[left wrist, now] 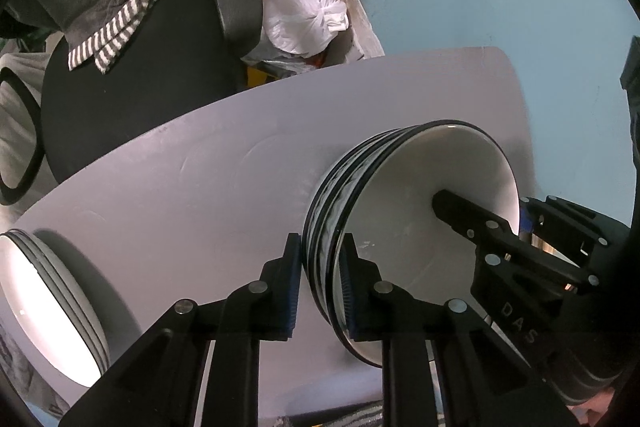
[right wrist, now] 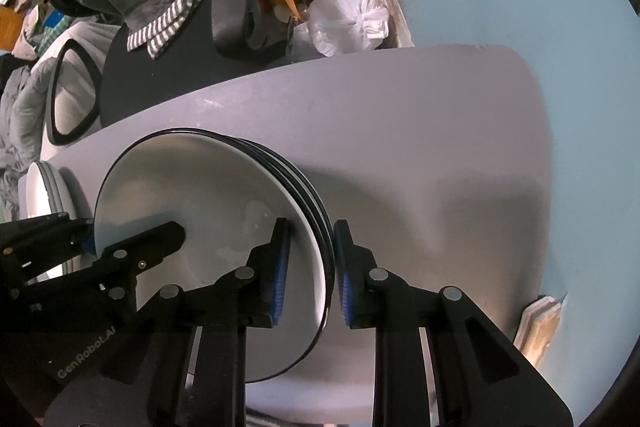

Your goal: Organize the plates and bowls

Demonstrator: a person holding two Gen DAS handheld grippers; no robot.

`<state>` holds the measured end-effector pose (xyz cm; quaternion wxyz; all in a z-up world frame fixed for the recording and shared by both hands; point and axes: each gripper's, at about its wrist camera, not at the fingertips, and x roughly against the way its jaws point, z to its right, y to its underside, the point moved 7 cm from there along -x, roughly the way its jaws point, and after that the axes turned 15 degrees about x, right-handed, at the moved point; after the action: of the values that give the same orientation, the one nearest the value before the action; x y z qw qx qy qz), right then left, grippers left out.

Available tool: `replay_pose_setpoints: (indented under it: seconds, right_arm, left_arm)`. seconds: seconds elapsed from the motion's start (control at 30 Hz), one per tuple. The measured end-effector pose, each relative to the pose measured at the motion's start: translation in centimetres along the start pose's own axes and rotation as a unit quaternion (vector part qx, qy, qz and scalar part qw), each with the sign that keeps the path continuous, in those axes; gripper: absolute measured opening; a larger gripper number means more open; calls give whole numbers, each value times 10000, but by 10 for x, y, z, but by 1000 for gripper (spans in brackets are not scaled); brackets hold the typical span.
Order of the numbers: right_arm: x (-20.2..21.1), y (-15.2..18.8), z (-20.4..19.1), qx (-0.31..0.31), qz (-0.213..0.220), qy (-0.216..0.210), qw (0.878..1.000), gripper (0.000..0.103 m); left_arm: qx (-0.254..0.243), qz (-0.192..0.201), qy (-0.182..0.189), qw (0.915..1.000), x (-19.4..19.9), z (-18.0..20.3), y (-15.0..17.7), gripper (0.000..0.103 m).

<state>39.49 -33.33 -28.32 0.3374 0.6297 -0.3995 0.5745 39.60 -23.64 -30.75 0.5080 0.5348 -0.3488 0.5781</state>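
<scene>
Grey table (left wrist: 180, 187) surface is backed by a pale blue wall. One stack of black-rimmed bowls (left wrist: 400, 227) stands mid-table; a second white stack (left wrist: 48, 307) lies well apart, so consolidation is judged unfinished. The stack rim is clamped on opposite sides: left gripper (left wrist: 320, 287) and right gripper (right wrist: 310, 275) are each closed across the wall, one pad inside, one outside.

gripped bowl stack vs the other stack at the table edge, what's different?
The gripped stack is clamped on opposite rims by the left gripper and the right gripper; the far stack stands untouched. The gripped stack sits mid-table, the far stack by its edge. Both are white bowls with dark rims.
</scene>
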Motion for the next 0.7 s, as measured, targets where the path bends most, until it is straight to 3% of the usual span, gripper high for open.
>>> replay_pose_setpoints:
  seconds: [0.33,0.7]
  right_arm:
    - [1,3,-8,45,-39,77,10000,20]
    - [-2,7,-28,60,-96,-112,9999,19]
  left_arm:
    - [31,0,-40,10000,5,-7,6,17]
    - [120,55,-113,9999,12,-27,19,17]
